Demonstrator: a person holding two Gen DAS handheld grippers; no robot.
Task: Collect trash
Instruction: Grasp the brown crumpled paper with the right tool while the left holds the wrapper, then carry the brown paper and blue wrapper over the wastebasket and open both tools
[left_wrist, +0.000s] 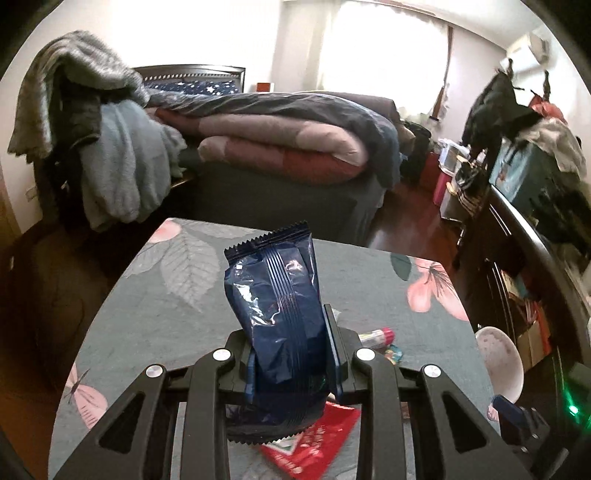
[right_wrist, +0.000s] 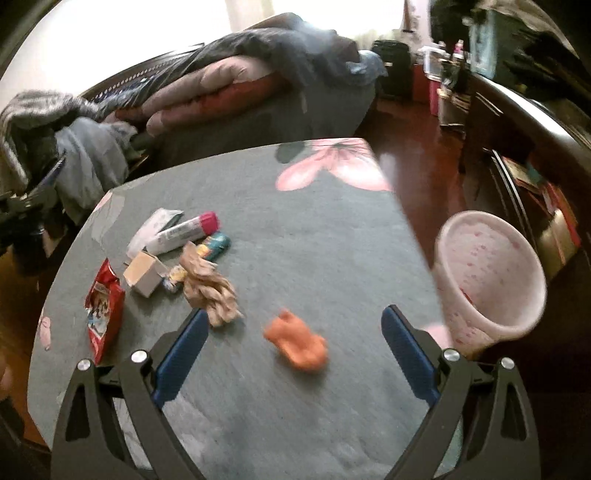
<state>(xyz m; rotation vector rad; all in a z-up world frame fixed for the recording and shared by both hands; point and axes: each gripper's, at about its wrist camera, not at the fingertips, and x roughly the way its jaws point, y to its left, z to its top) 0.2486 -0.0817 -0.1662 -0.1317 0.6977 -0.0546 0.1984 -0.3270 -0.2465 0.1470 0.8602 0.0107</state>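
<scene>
Above the tabletop (left_wrist: 184, 302), my left fingers (left_wrist: 291, 369) pinch the blue wrapper (left_wrist: 273, 295), which I judge bound for the pink bin (right_wrist: 491, 280) beside it. My right fingers (right_wrist: 295, 347) gape around the orange scrap (right_wrist: 297, 343), needing only to close.

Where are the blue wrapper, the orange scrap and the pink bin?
blue wrapper (left_wrist: 275, 295), left wrist view, middle of its front.
orange scrap (right_wrist: 297, 341), right wrist view, its centre.
pink bin (right_wrist: 491, 266), right wrist view, inner wall.

— Left tool (left_wrist: 291, 354)?
— Its jaws are pinched nearly together, clamped on a dark blue packet (left_wrist: 275, 306).
— Right tool (right_wrist: 293, 347)?
— Jaws spread wide, gripping nothing.
</scene>
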